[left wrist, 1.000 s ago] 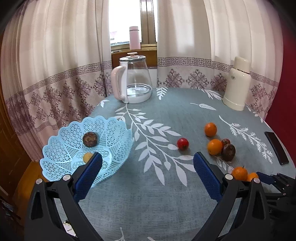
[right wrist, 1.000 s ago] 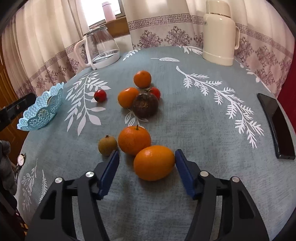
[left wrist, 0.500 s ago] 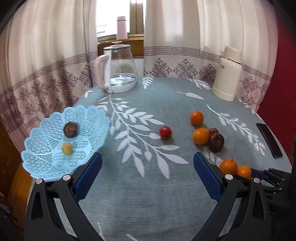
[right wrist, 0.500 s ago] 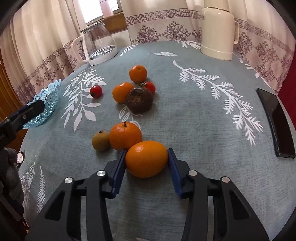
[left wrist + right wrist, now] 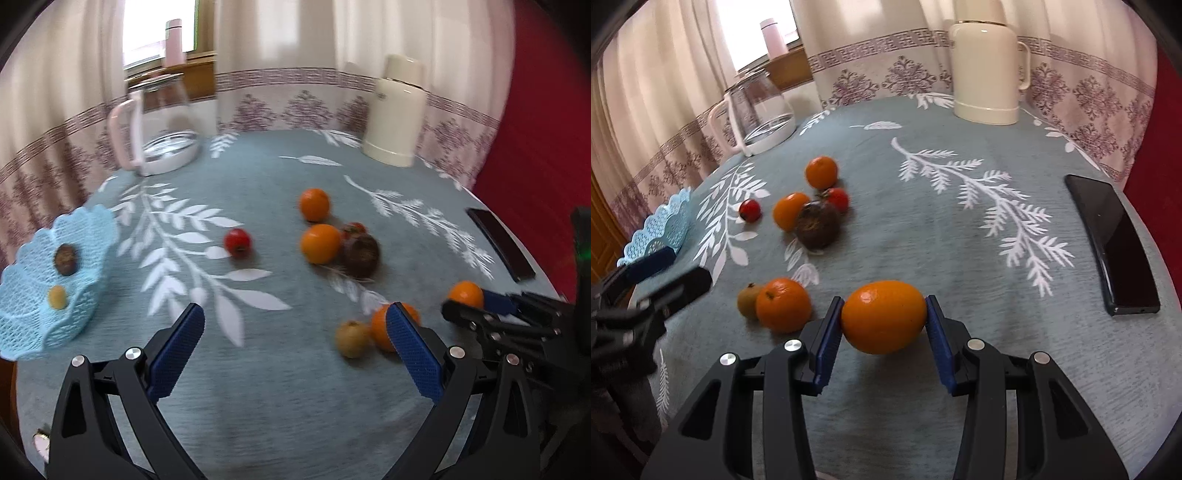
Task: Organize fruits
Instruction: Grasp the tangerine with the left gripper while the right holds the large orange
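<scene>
1. Orange (image 5: 883,316) pinched between right gripper (image 5: 883,328) pads, just off the tablecloth
2. Lift gently, carry leftward to blue basket (image 5: 88,236)
3. Left gripper (image 5: 295,347) spread, empty

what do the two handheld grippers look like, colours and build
Both match. The left gripper and right gripper have matte black angular frames with triangular cut-outs, silver round screw heads at the joints, and flat blue finger pads with a fine ribbed texture. No cables or sleeves show.

Right gripper (image 5: 883,325) jaws now clamp the orange (image 5: 883,316), lifted
</scene>
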The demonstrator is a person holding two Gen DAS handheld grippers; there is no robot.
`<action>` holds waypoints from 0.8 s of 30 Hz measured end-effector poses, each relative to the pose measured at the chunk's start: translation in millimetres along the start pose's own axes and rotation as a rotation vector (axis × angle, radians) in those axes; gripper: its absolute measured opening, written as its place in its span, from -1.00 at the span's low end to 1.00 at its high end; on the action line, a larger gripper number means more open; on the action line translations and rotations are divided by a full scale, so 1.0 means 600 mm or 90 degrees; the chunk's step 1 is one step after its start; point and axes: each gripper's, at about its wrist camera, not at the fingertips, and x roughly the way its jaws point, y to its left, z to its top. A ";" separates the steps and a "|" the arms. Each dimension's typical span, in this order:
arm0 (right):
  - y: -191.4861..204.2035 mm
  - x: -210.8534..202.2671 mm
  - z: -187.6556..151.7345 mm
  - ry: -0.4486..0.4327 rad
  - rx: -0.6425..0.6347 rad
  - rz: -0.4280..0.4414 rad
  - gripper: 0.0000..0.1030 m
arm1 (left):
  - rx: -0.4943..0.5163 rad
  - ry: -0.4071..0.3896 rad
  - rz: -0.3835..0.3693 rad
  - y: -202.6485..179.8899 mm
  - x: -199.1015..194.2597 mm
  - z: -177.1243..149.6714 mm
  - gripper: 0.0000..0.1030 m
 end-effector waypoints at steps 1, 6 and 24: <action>-0.005 0.000 0.001 -0.001 0.005 -0.001 -0.13 | 0.008 0.001 -0.007 -0.007 0.003 0.001 0.94; -0.024 0.002 0.003 -0.005 0.026 -0.001 -0.13 | 0.036 0.023 -0.042 -0.034 0.031 0.007 0.88; -0.053 0.009 0.003 -0.005 0.060 0.021 -0.14 | 0.129 0.092 -0.089 -0.095 0.095 -0.003 0.16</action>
